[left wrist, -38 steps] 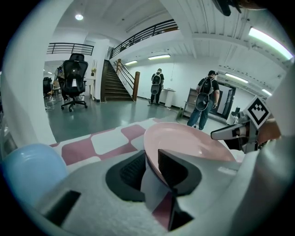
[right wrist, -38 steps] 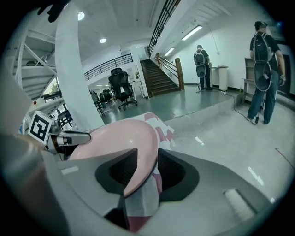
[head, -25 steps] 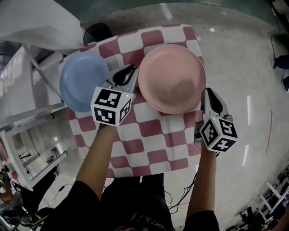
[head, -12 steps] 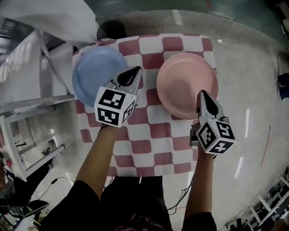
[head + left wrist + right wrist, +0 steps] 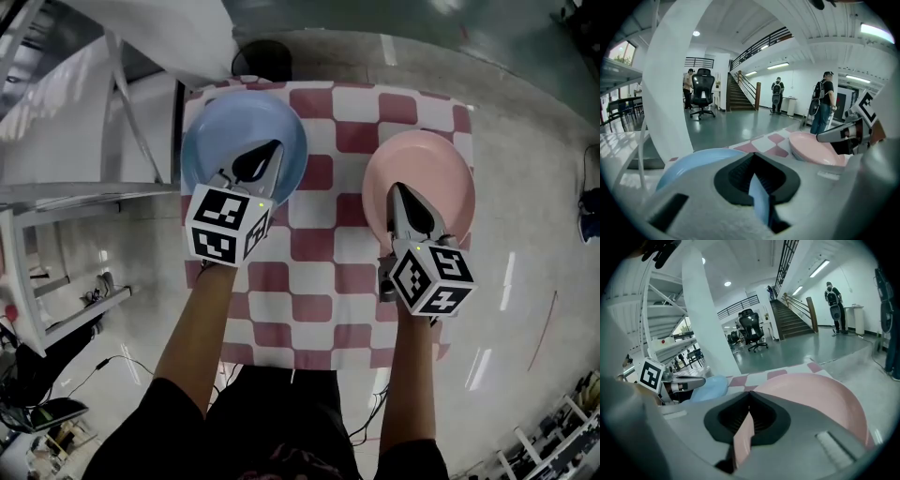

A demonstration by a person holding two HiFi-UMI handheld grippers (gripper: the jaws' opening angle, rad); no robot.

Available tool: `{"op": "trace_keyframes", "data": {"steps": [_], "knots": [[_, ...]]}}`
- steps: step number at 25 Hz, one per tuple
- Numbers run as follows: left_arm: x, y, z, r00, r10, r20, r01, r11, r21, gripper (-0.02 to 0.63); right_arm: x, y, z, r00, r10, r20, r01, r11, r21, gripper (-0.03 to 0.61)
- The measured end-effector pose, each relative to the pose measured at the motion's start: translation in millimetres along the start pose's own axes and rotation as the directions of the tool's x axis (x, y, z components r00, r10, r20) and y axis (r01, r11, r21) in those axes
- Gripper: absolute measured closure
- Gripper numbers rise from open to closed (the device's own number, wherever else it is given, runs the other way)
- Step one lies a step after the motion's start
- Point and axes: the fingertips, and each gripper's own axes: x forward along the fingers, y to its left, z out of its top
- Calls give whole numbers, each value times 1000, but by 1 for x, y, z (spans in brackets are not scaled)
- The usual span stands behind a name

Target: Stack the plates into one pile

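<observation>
A blue plate [image 5: 220, 141] lies at the far left of the table with the red-and-white checked cloth [image 5: 319, 244]. A pink plate [image 5: 441, 169] lies at the far right. My left gripper [image 5: 266, 152] reaches over the blue plate's near rim and is shut on it; a blue sliver [image 5: 759, 197] shows between its jaws. My right gripper [image 5: 397, 192] is shut on the pink plate's near rim, seen as a pink strip [image 5: 743, 437] in its jaws. The two plates lie apart. Each gripper view shows the other plate too: pink plate [image 5: 811, 150], blue plate [image 5: 710, 385].
A white metal rack [image 5: 84, 187] stands close to the table's left side. A dark round object [image 5: 262, 58] sits on the floor past the far edge. Cables [image 5: 103, 366] trail on the floor at the lower left. People [image 5: 824, 105] and an office chair [image 5: 703, 93] are far off.
Both grippers have moved forward onto the plates' near rims: the left from between the plates onto the blue one, the right from beside the pink one onto it. Their jaws have shut.
</observation>
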Motion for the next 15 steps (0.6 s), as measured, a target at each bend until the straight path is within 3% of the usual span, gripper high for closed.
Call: {"op": "trace_keyframes", "data": {"steps": [9,15], "knots": [[-48,55,-13,995,95,7,-95,995,-29,618,46,85,3,987,158,-40,-158,987,-10,557],[-71,90,-26,989,149,4,-149,987,-54,618,72,114,-12,978,183,-99,-186,982,-27,557]]}}
